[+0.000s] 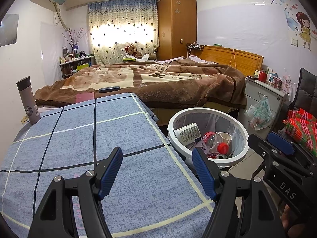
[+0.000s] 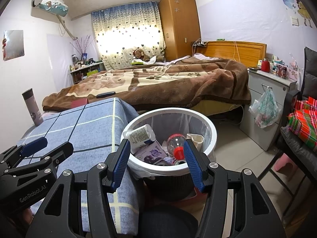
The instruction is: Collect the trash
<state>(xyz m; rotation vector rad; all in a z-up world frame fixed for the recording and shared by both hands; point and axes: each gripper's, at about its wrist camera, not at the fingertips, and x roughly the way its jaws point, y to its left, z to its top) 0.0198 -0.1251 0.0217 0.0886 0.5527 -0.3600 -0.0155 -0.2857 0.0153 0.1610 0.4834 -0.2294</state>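
Observation:
A white-rimmed trash bin [image 1: 243,136] [image 2: 210,127] stands on the floor beside the blue checked table [image 1: 89,138] [image 2: 89,123]. It holds a white bottle [image 2: 141,134], a clear bottle with a red cap [image 2: 177,142], a purple carton [image 2: 152,153], cans and paper. My left gripper [image 1: 158,175] is open and empty over the table's near edge. My right gripper [image 2: 156,162] is open and empty, just above the bin's near rim. Each gripper shows at the edge of the other's view.
A grey thermos [image 1: 27,101] [image 2: 32,107] stands at the table's far left corner. A bed with a brown blanket [image 1: 158,79] lies behind. A grey nightstand [image 2: 267,103] with a hanging plastic bag [image 2: 265,109] and a chair with a red plaid cloth [image 2: 303,123] stand at the right.

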